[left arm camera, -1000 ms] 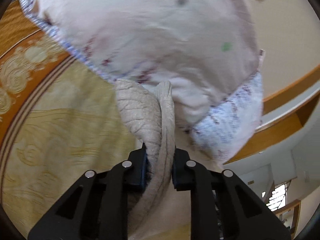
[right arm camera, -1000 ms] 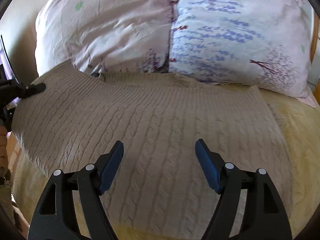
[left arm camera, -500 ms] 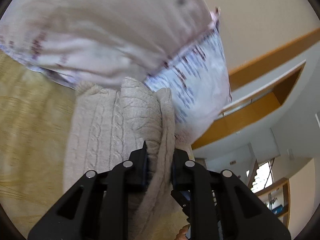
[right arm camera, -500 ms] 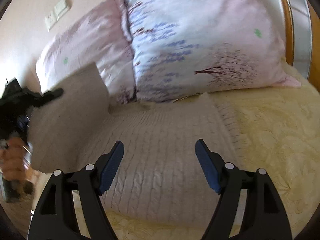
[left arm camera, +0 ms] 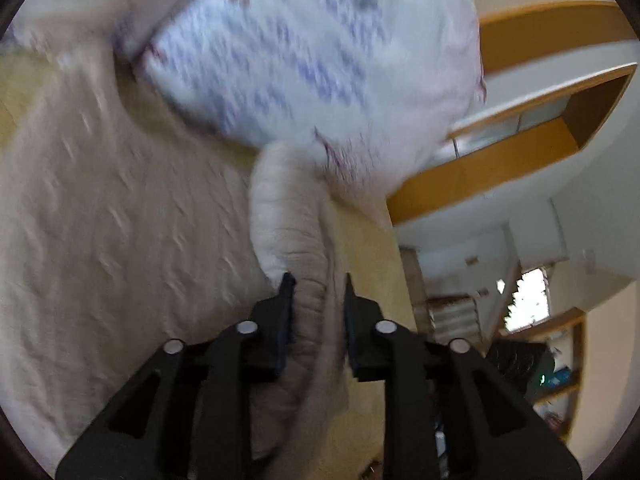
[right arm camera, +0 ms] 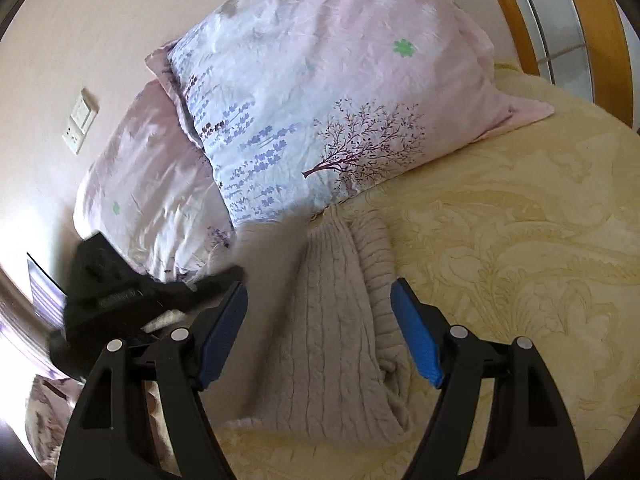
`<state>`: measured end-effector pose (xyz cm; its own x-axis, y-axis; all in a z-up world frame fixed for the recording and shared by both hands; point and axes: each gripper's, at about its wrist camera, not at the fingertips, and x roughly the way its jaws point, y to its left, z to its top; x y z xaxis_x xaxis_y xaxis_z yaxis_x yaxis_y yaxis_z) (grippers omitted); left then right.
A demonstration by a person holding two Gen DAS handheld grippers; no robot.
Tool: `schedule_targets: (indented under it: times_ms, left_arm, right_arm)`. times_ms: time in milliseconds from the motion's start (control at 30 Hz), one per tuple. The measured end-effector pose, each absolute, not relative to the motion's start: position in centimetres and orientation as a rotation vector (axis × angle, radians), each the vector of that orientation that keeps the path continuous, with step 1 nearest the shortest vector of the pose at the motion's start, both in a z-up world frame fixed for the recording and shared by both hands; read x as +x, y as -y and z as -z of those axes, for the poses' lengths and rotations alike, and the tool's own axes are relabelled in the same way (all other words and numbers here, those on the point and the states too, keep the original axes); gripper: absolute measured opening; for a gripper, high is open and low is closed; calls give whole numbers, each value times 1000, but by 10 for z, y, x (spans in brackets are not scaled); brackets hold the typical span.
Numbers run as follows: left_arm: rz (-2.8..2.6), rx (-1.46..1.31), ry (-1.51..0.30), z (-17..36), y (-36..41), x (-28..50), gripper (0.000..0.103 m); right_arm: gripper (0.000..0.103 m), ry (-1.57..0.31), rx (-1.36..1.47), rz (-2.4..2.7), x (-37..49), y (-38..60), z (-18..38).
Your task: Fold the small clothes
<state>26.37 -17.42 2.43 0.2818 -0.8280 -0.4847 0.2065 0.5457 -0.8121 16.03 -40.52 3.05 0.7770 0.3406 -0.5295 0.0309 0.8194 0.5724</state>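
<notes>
A beige cable-knit sweater is spread on the bed, on a yellow patterned bedspread, with its upper edge touching the pillows. In the left wrist view, a bunched edge of the sweater is clamped between the jaws of the left gripper, which are closed tightly on the fabric; the gripped part is lifted above the flat rest of the garment, and the picture is blurred. In the right wrist view, the left gripper is seen as a dark blurred shape at the sweater's left side, with a raised flap of knit beside it. The jaws of the right gripper are spread wide and nothing is held between them; they hang over the middle of the sweater. A ribbed part of the sweater lies doubled over along its right side. A floral pillow leans partly over a pink pillow behind the garment. A switch plate is mounted on the wall.
</notes>
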Motion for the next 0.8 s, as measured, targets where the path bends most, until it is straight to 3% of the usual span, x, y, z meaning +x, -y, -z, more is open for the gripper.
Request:
schedule_targets:
  times_ms: [67, 133, 233, 467, 667, 800]
  left_arm:
    - [849, -709, -1059, -30, 172, 257, 30]
    - [873, -705, -1018, -43, 159, 250, 59]
    - [799, -658, -909, -66, 125, 239, 69]
    - [415, -504, -921, -50, 53, 244, 72]
    - [391, -445, -1003, -22, 53, 250, 73]
    - [423, -448, -1003, -19, 47, 246, 74]
  right_arm:
    - [76, -676, 625, -207, 159, 410, -31]
    - [76, -689, 662, -254, 160, 415, -33]
    - [76, -744, 726, -336, 169, 415, -32]
    - [73, -927, 702, -363, 194, 393, -15]
    - [66, -1022, 654, -344, 212, 377, 2]
    - [52, -1022, 646, -332, 231, 373, 3]
